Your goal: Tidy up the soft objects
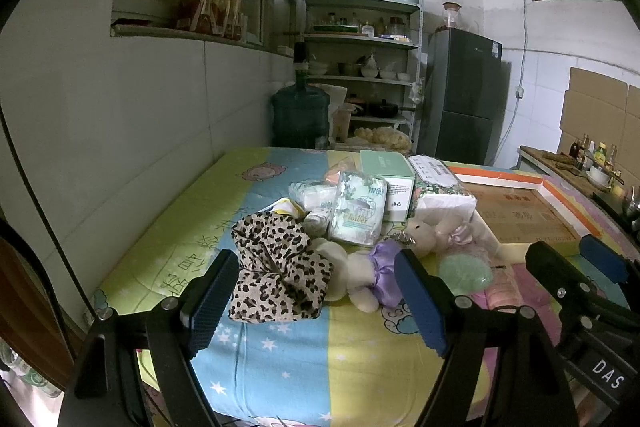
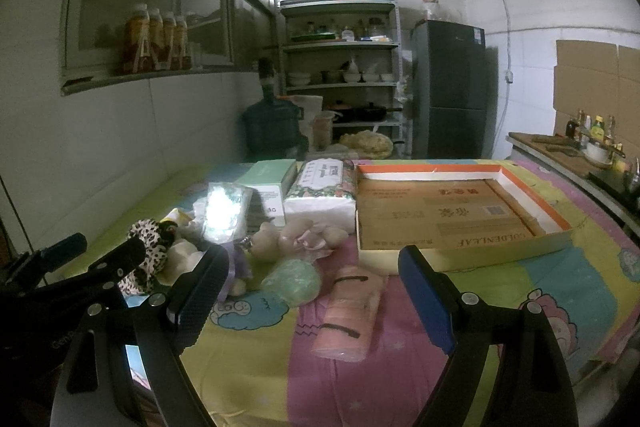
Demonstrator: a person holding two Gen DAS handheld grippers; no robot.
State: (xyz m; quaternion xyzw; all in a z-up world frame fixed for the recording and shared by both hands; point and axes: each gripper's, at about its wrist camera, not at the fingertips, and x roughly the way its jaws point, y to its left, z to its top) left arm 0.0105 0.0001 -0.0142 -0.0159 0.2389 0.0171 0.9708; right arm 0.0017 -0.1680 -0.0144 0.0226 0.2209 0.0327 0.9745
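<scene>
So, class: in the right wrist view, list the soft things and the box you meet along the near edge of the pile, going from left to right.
Leopard-print cloth → green puff → pink roll → shallow cardboard box, open and empty.

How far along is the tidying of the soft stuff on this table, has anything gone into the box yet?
Nothing looks done: the cardboard box holds no items. Nothing is in hand either; the left gripper and right gripper both hang open above the cloth. Left to sort: the leopard-print cloth, plush toys, green puff, pink roll and tissue packs.
</scene>
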